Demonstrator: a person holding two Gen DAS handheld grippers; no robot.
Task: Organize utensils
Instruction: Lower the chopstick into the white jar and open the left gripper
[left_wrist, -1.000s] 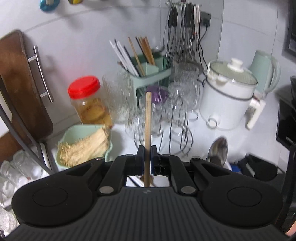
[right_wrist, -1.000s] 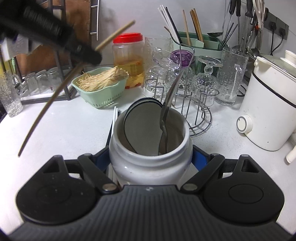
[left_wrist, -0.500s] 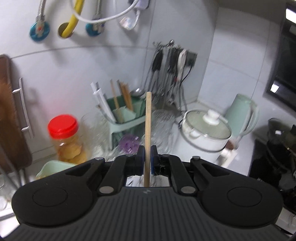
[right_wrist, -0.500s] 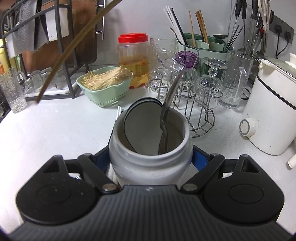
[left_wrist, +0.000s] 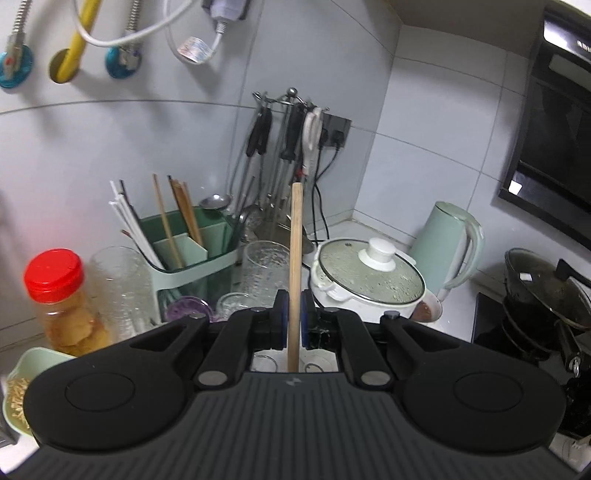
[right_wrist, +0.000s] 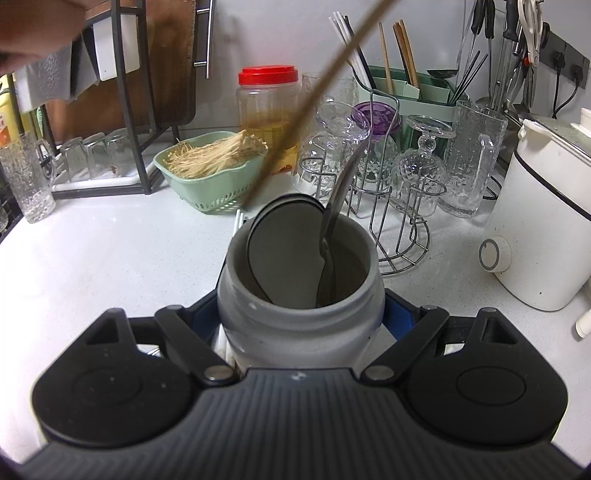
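My left gripper (left_wrist: 291, 319) is shut on a wooden chopstick (left_wrist: 295, 266) that stands upright between its blue pads, held well above the counter. In the right wrist view the same chopstick (right_wrist: 314, 99) slants from the top edge down to just behind the jar. My right gripper (right_wrist: 301, 317) is shut on a white ceramic jar (right_wrist: 295, 325) resting on the counter. Inside the jar stand a metal spoon (right_wrist: 334, 218) and a flat dark-rimmed utensil (right_wrist: 284, 254). A green utensil caddy (left_wrist: 184, 254) with several chopsticks stands at the back wall.
A wire rack of upturned glasses (right_wrist: 388, 166), a red-lidded jar (right_wrist: 267, 99), a green basket of enoki mushrooms (right_wrist: 210, 166), a white cooker (right_wrist: 546, 221), a hanging utensil rack (left_wrist: 288, 136) and a kettle (left_wrist: 450, 247) crowd the counter. White chopsticks (right_wrist: 238, 221) lie behind the jar. A hand (right_wrist: 33, 29) shows top left.
My left gripper has risen and tilted up with the chopstick, so its view now takes in the wall. In the right wrist view the chopstick has swung from the left towards the jar.
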